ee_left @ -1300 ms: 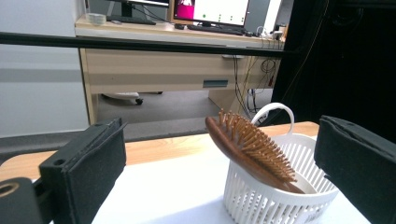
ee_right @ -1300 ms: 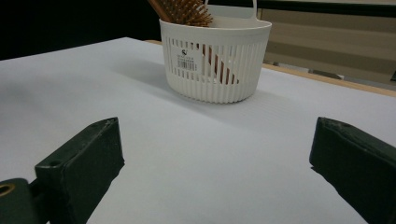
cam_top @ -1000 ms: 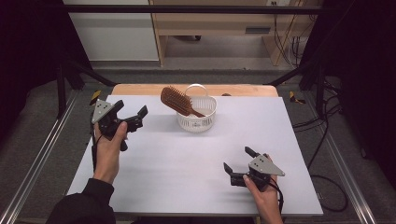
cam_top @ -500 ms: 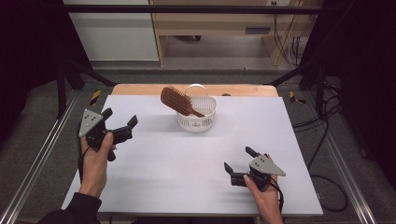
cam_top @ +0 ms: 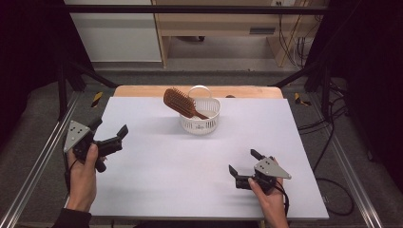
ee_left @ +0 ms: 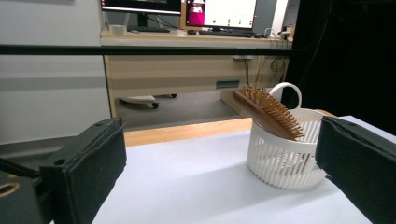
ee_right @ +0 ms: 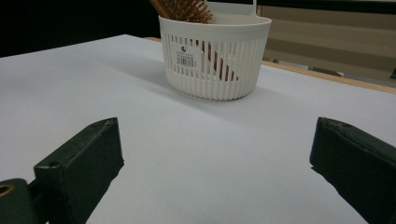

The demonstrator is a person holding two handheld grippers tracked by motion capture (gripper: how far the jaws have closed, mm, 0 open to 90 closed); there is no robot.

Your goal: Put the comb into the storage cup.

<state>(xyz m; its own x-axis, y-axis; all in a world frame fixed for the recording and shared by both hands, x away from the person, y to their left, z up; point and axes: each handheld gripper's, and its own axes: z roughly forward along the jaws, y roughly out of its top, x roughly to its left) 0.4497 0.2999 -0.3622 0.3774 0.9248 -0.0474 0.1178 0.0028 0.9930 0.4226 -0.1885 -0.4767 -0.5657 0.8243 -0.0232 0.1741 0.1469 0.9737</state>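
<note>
Brown wooden paddle hairbrush point(cam_top: 182, 103) lodged handle-down in white slatted plastic basket point(cam_top: 201, 119), at 12 o'clock on the white surface point(cam_top: 190, 171). Bristled head projecting over the basket rim toward 10 o'clock, tilted; long axis running from 10 o'clock high to 4 o'clock low.

Left hand-held gripper point(cam_top: 110, 137) at 9 o'clock near the surface edge, raised in the hand, jaws spread wide, holding nothing. Brush and basket lying toward 1 o'clock from it, well apart; bristles seen side-on in the left gripper view point(ee_left: 268, 109).

Right hand-held gripper point(cam_top: 243, 166) at 5 o'clock, low to the surface, jaws wide, empty. Basket point(ee_right: 214, 56) dead ahead between its 2 jaws, toward 11 o'clock, well apart.

Judgement: neither clearly nearer; brush head leaning toward the left side, favouring a left-hand approach across the long axis.
</note>
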